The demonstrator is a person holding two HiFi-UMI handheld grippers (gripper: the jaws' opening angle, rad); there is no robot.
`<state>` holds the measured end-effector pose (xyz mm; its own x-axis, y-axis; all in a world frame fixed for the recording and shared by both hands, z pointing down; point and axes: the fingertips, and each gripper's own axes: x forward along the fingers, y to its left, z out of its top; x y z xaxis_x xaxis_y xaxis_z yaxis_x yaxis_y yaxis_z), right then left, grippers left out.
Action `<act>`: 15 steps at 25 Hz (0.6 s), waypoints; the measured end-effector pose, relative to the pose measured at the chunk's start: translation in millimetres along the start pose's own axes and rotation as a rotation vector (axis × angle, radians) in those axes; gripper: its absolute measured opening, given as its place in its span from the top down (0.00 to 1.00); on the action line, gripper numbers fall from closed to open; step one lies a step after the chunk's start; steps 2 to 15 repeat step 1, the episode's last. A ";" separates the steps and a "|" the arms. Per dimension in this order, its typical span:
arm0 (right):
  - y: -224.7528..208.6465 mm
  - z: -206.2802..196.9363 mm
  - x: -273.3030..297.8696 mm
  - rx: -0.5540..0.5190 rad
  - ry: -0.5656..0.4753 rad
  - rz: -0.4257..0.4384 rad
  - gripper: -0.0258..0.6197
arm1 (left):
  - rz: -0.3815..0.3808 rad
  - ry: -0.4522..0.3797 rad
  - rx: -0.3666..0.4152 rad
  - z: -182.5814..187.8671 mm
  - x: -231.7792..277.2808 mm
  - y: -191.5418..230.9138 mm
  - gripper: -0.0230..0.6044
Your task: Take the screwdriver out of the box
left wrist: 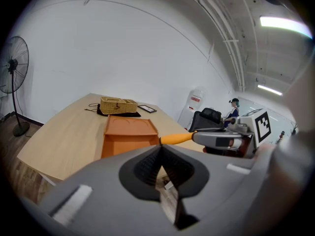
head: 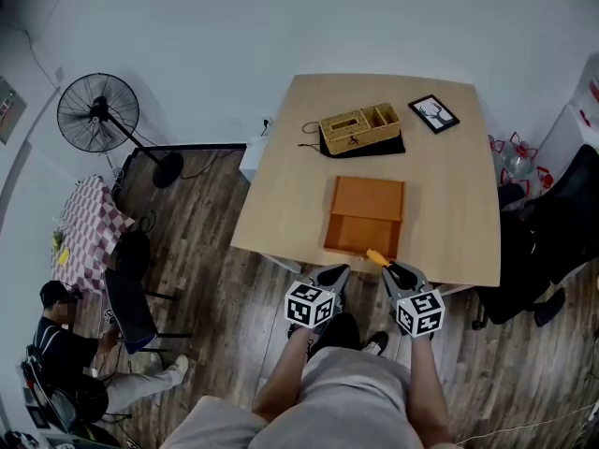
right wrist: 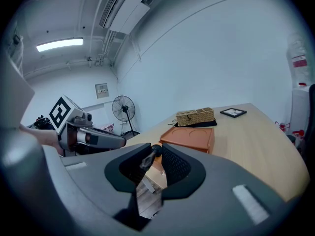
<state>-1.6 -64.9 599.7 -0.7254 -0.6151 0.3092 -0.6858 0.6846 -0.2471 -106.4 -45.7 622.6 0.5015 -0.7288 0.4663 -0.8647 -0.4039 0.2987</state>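
Your right gripper (head: 391, 271) clamps the orange-handled metal screwdriver (head: 376, 257) by its shaft, handle jutting ahead towards the flat orange box (head: 365, 204), so removal looks done, while your left gripper (head: 333, 273) alongside is clenched on nothing.

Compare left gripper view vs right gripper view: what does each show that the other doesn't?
Left gripper view only: the screwdriver, its orange handle sticking out of the right gripper, and a black chair beyond the table.
Right gripper view only: the left gripper, jaws together, and the screwdriver's dark shaft pinched between the right gripper's own jaws.
Both: table, orange box, wicker basket, picture frame, standing fan.
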 end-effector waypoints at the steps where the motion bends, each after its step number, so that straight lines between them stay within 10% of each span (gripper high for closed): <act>1: 0.0 -0.3 0.1 0.000 0.000 0.001 0.85 | 0.000 0.000 0.000 -0.6 0.4 0.0 0.88; 15: 0.0 -0.3 0.1 0.000 0.000 0.001 0.85 | 0.000 0.000 0.000 -0.6 0.4 0.0 0.88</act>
